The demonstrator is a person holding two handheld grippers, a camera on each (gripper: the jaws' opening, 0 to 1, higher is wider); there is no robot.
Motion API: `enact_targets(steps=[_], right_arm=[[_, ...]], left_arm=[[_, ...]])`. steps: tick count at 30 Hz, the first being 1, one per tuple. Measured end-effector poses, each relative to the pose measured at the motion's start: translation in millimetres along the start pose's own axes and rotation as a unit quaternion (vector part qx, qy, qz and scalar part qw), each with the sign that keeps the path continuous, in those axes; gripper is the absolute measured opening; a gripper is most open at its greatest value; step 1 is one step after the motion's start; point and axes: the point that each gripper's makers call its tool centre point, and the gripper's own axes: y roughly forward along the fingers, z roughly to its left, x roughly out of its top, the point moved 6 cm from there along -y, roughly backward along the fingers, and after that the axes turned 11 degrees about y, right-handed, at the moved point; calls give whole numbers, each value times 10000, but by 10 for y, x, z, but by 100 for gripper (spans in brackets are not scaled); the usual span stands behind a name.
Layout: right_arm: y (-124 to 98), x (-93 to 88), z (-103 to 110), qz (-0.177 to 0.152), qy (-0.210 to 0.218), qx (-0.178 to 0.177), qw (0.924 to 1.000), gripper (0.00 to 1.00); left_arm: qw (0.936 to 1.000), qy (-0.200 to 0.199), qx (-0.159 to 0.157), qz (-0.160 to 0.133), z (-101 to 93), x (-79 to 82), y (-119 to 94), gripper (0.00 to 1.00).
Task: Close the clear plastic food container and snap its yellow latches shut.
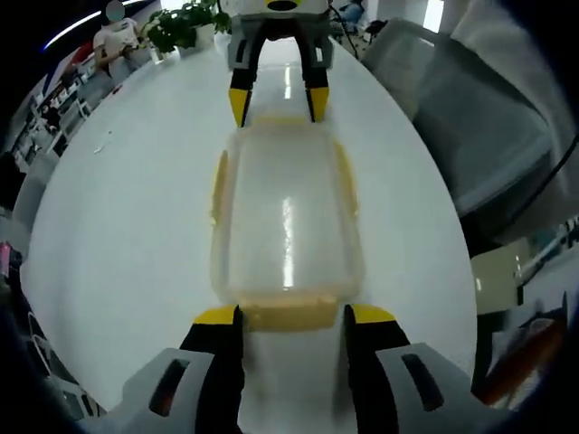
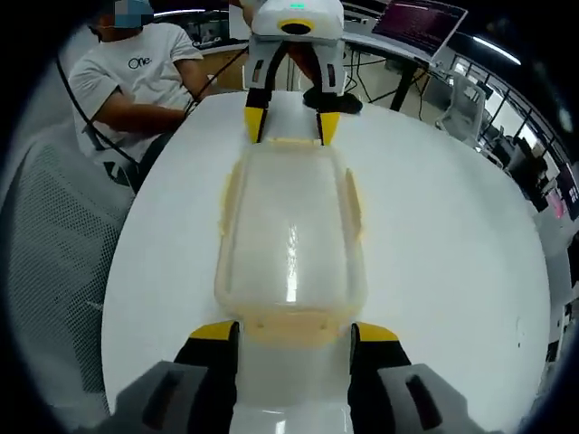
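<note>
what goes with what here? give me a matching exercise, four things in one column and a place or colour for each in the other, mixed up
Things:
1. container lid
2. latch nearest the left gripper
3. table
4. potted plant

Places or colours:
A. white and glossy, under the container
B. green, at the far end of the table in the left gripper view
C. clear, lying on top of the container
D. yellow, between that gripper's two yellow-tipped jaws

Pairs: 1-C, 2-D, 3-A, 4-B
</note>
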Motion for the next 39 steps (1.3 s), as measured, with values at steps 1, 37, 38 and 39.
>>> enact_targets(steps=[1, 37, 38, 39], right_arm=[[6, 7, 19, -16, -25, 82, 10000, 41], [-78, 26, 104, 231, -78, 91, 9997, 37], [-112, 34, 106, 200, -96, 76, 9997, 37], [-132, 47, 110, 186, -69, 84, 9998, 37]], left_arm=[[10000, -8, 10, -12, 4, 7, 2, 41], [9993, -263, 90, 265, -105, 100, -65, 37], [9992, -272, 140, 244, -106, 111, -93, 37], [9992, -288, 165, 236, -104, 120, -110, 37]])
